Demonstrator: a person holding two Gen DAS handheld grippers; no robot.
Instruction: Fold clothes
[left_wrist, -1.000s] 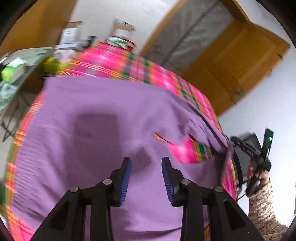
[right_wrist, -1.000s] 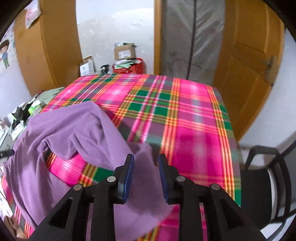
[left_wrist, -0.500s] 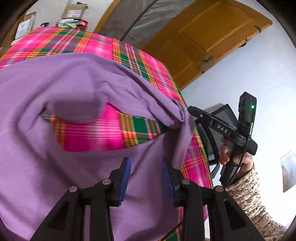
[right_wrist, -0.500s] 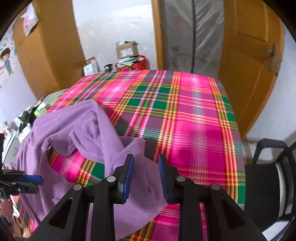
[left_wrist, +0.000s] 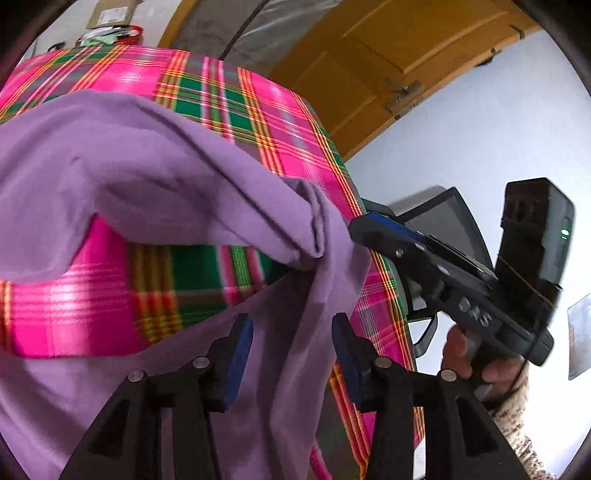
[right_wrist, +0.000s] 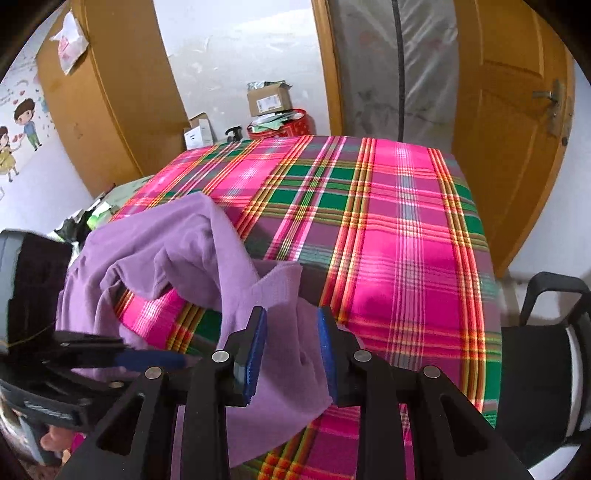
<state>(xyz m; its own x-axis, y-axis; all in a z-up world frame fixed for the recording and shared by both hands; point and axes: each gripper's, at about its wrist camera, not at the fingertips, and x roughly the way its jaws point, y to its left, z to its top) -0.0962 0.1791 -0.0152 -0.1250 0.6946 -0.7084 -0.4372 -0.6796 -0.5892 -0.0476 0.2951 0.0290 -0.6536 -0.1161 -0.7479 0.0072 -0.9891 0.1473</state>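
Now | purple garment (right_wrist: 177, 258) bunched between both claws | left claw (left_wrist: 291, 354) wide | right claw (right_wrist: 291, 350) wide

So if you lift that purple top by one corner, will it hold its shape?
Probably not. The purple top already sags in soft folds and arches over the plaid tablecloth, so it looks floppy and likely light. Its matte knit seems unlikely to slip, though the rest would probably drag and bunch behind whichever corner rises.
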